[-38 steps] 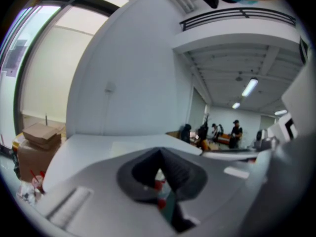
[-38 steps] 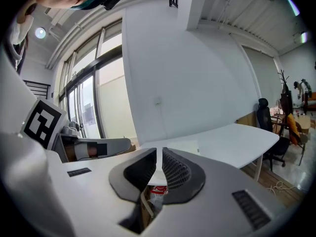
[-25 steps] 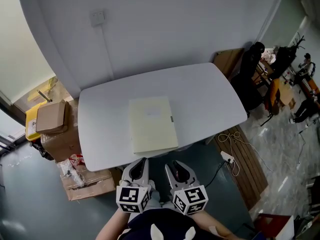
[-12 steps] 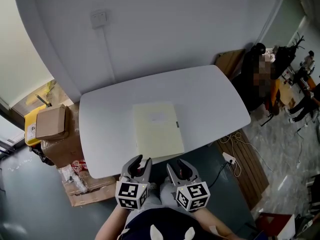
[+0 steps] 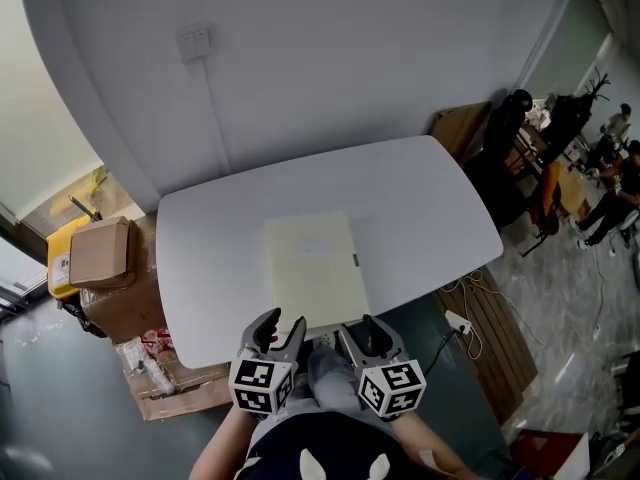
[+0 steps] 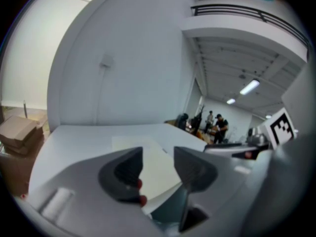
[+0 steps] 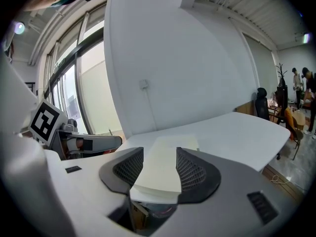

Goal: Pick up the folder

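Note:
A pale cream folder (image 5: 315, 271) lies flat on the white table (image 5: 420, 208), its near edge at the table's front edge. Both grippers sit side by side just short of that edge. My left gripper (image 5: 281, 329) is near the folder's near left corner and my right gripper (image 5: 360, 330) near its right corner. Both pairs of jaws are opening and press on nothing. In the left gripper view the folder (image 6: 157, 174) shows through the gap of the left gripper (image 6: 158, 157). In the right gripper view the folder's near edge (image 7: 163, 174) shows between the right gripper's (image 7: 159, 158) jaws.
Cardboard boxes (image 5: 100, 253) are stacked on the floor left of the table. A wall runs behind it. To the right are a wooden panel (image 5: 492, 318), a cable with a power strip (image 5: 455, 319), a dark chair (image 5: 505, 158) and people farther off.
Both grippers have moved forward to the table's front edge and the folder. Their jaws have spread apart. The folder has not moved on the table.

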Demonstrator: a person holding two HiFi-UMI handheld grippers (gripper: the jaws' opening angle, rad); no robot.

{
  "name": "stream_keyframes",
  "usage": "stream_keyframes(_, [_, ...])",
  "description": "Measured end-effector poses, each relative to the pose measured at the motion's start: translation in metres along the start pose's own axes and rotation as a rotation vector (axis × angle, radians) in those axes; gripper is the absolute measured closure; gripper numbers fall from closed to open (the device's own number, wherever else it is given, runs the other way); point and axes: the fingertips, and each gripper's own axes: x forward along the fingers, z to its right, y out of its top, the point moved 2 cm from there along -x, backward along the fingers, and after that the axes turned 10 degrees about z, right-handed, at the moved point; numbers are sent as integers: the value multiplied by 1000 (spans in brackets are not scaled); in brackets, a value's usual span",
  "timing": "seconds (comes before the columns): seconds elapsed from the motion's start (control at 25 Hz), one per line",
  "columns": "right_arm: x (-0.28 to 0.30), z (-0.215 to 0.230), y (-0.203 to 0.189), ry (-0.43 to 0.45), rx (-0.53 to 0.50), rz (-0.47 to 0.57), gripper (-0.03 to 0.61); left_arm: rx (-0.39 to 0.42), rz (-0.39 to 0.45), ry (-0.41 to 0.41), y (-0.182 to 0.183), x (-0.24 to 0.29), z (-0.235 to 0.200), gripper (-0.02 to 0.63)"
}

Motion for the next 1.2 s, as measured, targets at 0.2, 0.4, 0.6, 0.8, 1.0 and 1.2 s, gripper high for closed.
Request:
stream_keyframes(0.2, [19,11,5,7,-9,-14,383,-30,-29,8,-2,17,-11,430])
stream_keyframes(0.4, [40,24,1,28,-6,-78,379,-44,-56,19,-4,37,-20,428])
stream_keyframes(0.6, [65,35,-2,48,-10,-129,379,-52,-107,33,-10,55,-31,396])
stream_keyframes(0.8, [87,45,1,66,-6,-144,379,-60,-127,55,-9,69,-47,393])
stream_keyframes(1.0, [102,55,0,70,6,-173,379,-57,-159,67,-14,80,-59,390])
stream_keyframes(1.2, [112,68,-4,72,24,-195,370,-71,-204,72,-26,92,-66,373])
